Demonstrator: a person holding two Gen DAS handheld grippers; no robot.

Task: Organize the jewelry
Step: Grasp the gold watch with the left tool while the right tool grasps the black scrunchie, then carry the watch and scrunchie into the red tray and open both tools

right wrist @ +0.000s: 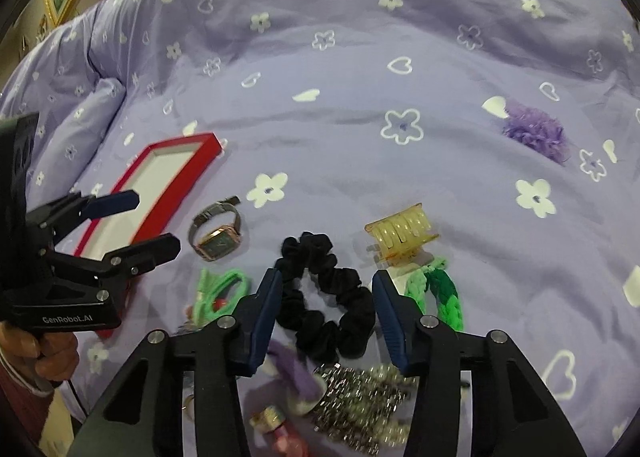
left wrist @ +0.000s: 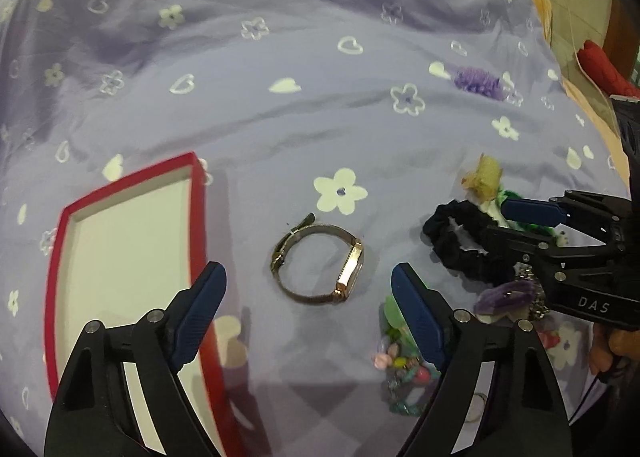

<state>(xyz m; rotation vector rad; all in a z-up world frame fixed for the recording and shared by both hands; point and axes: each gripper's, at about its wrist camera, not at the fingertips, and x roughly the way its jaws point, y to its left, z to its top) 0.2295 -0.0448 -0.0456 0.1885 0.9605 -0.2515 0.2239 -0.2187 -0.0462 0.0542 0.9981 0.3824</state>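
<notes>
1. Left wrist view: left tongs (left wrist: 308,281) spread wide, nothing between the pads, poised over the wristwatch (left wrist: 320,265), which lies on the bed cover (left wrist: 280,97) right between the two fingers. Red tray (left wrist: 120,257) sits just beside the left finger, empty.
2. Right wrist view: right tongs (right wrist: 326,297) part-way spread and straddling the black scrunchie (right wrist: 324,297); pads not pressing on it as far as I can see.
3. Judgement: step in hand is the pickup. For the watch, close across the band rather than the glass face, since the mesh loop may collapse or slide.
4. For the scrunchie, pinch one thick fold only; the beaded chain pile (right wrist: 360,405) lies just behind the tongs and the green braided tie (right wrist: 444,293) just outside the right finger, so either could snag.
5. Room: open cover ahead of both tongs; the cluttered side lies between them. The tray's raised rim needs clearing on the way in.
</notes>
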